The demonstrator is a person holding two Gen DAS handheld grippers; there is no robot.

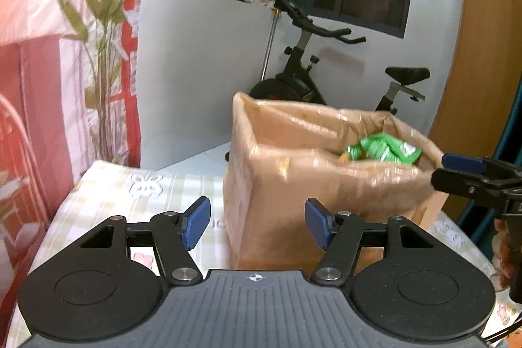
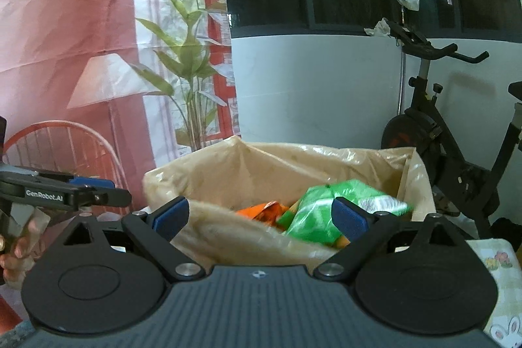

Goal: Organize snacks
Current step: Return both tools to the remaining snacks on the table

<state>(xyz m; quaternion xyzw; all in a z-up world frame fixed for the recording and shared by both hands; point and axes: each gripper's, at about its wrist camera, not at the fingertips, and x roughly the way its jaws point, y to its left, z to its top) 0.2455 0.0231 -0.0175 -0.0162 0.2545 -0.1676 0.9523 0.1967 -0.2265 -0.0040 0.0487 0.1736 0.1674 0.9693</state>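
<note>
A brown cardboard box (image 1: 293, 185) lined with clear plastic stands on the table; it also shows in the right wrist view (image 2: 261, 172). Inside lie a green snack bag (image 2: 313, 211), also seen in the left wrist view (image 1: 381, 149), and an orange snack bag (image 2: 261, 211). My left gripper (image 1: 257, 222) is open and empty, just in front of the box's near left side. My right gripper (image 2: 261, 219) is open and empty, above the box's near rim. The right gripper also shows at the right edge of the left wrist view (image 1: 463, 172).
The table (image 1: 130, 194) has a pale checked cloth with floral prints. A black exercise bike (image 1: 303, 77) stands behind the box by a white wall. A red printed curtain (image 1: 49, 70) hangs at the left. A wooden panel (image 1: 483, 87) is at the right.
</note>
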